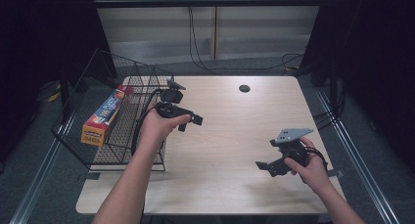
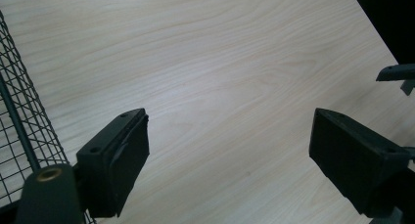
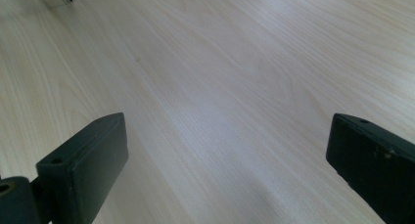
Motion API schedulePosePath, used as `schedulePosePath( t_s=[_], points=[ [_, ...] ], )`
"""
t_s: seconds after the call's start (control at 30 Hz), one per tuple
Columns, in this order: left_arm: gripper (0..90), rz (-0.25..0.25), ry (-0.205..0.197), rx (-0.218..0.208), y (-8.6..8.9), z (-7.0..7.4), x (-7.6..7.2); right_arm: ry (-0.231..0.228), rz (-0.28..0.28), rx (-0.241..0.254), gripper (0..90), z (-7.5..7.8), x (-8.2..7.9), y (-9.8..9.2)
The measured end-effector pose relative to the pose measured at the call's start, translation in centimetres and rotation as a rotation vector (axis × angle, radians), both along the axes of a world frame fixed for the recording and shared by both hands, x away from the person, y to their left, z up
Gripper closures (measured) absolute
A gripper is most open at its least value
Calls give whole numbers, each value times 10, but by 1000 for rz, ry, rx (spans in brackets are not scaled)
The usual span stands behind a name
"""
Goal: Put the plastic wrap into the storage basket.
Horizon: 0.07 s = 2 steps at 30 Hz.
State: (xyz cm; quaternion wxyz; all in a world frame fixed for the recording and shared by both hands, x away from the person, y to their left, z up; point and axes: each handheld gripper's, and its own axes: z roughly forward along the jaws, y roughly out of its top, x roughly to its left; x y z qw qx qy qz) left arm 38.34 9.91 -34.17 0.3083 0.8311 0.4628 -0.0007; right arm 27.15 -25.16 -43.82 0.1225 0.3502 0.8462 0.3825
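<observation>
Nearest the person, at the lower right of the high view, the right hand (image 1: 313, 168) holds the right gripper (image 1: 263, 166) low over the wooden table (image 1: 230, 136), its jaws pointing left across the bare top. A grey three-cornered plate (image 1: 292, 134) sits on top of it. In the right gripper view its jaws stand spread wide with nothing between them, only pale wood grain beneath.

Farther in and to the left, the left hand (image 1: 159, 126) holds the left gripper (image 1: 195, 120) above the table, just beside the right-hand wall of a black wire basket (image 1: 142, 82). Its jaws point right, towards the middle of the table. In the left gripper view the jaws are spread apart and empty, with bare wood between them; the basket's mesh (image 2: 19, 131) shows at the left edge of that view, and a grey corner of the other gripper's plate (image 2: 396, 73) shows at the far right.

The basket stands on the left end of the table. Inside it lies a long cardboard box (image 1: 105, 114), orange and blue, leaning against the left wall, with one end towards the person and the other away. Neither gripper touches the box or the basket.

Beyond them, near the far edge of the table, is a round dark hole (image 1: 244, 88). Behind the table, cables (image 1: 205, 62) hang down to the floor.
</observation>
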Motion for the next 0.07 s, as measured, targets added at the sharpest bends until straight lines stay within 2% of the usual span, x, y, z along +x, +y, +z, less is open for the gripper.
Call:
schedulePosePath(
  t_s=[0.07],
  points=[
    [148, 6, 1, -8, -1, 0, 0, 0, 0, 0, 18, 0, 0, 0]
  ],
)
